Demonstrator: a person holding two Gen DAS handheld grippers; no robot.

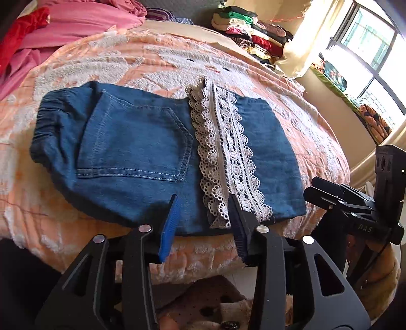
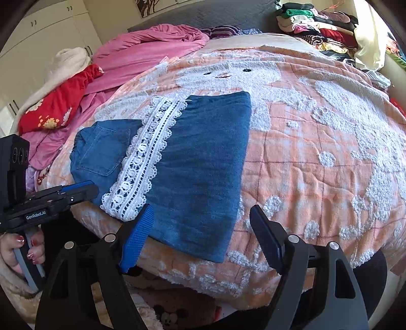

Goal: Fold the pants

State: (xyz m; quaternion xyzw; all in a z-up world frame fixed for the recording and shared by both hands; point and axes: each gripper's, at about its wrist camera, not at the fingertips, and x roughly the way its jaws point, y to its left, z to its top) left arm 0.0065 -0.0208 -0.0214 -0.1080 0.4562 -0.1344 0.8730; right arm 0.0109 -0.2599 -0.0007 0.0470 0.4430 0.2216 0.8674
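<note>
Blue denim pants (image 1: 132, 152) lie folded on the orange-and-white bed quilt (image 1: 157, 63), near its front edge. White lace trim (image 1: 225, 152) runs across the top layer beside the back pocket. My left gripper (image 1: 203, 228) is open and empty, just at the pants' near edge. My right gripper (image 2: 203, 238) is open and empty over the near edge of the pants (image 2: 203, 165), whose lace trim (image 2: 144, 157) lies to the left. The right gripper also shows at the right of the left wrist view (image 1: 330, 195); the left gripper shows at the left of the right wrist view (image 2: 76, 190).
A pink blanket (image 2: 152, 43) and a red garment (image 2: 58, 104) lie at the bed's far left. A stack of folded clothes (image 2: 317, 22) sits at the far right by a window (image 1: 368, 38). The quilt (image 2: 330, 152) spreads to the right of the pants. The floor lies below the bed edge.
</note>
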